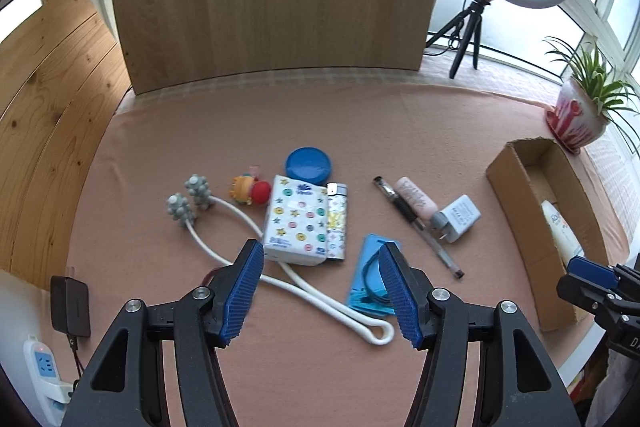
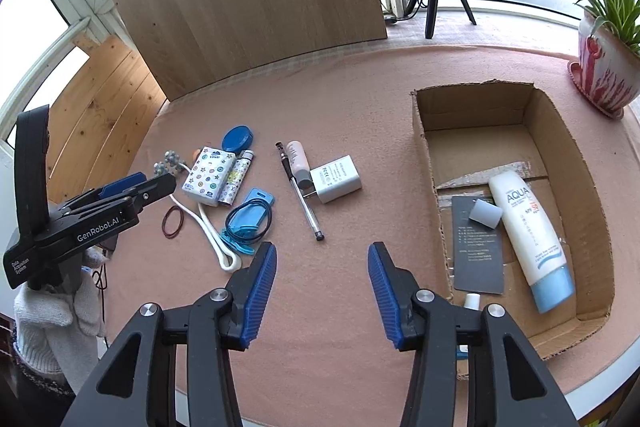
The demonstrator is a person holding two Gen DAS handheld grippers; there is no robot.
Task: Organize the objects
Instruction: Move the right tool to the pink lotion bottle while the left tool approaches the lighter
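Both sets of fingers stand apart and empty: the left gripper [image 1: 322, 291] hangs over the tissue pack [image 1: 295, 220], the right gripper [image 2: 322, 293] over bare surface [image 2: 344, 99] beside the cardboard box [image 2: 424, 131]. The pack looks light and squashy; I'd pinch across its narrow sides.

Your left gripper [image 1: 322, 291] points steeply down with its jaws apart and nothing between the blue pads [image 1: 244, 291]. Your right gripper [image 2: 322, 297] angles down likewise, jaws parted and empty. A white knit glove [image 2: 60, 315] covers your left hand.
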